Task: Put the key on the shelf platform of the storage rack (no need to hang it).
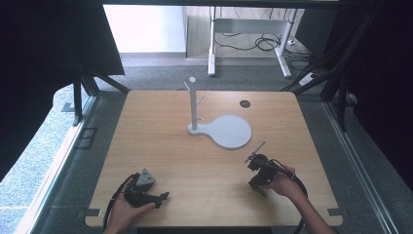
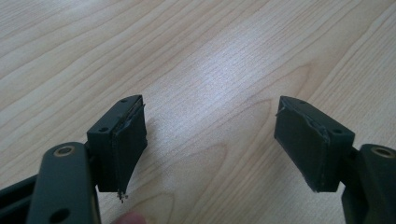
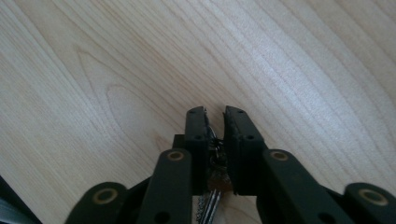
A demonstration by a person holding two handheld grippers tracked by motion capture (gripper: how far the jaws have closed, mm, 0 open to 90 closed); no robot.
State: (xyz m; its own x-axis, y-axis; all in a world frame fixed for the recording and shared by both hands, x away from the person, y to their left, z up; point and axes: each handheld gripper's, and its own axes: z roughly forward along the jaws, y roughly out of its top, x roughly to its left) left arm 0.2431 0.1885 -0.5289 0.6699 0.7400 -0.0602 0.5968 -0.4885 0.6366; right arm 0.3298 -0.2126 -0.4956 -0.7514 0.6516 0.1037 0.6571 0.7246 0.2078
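The right tongs (image 3: 215, 116) were nearly pressed together, their two black jaws pinching a small bunch of metal keys (image 3: 214, 186) whose ring and silvery blades hung between the pads in the right gripper view. In the high view the same right tongs (image 1: 255, 162) sat low over the near right part of the light wooden table (image 1: 160, 146), held in the person's right hand (image 1: 281, 185), with a thin dark part sticking up and away from their front end toward the stand.

The left tongs (image 2: 210, 140) stood spread wide, with nothing between the worn black pads and bare wood grain beneath them. In the high view the left tongs (image 1: 163, 196) lay at the near left of the table in the person's left hand (image 1: 127, 210), pointing toward the right.

Near the table's middle stood a grey key stand, a slim post with short pegs on a flat round base (image 1: 229, 130), well apart from both tongs. A small dark round hole (image 1: 245, 104) showed in the table beyond the base.
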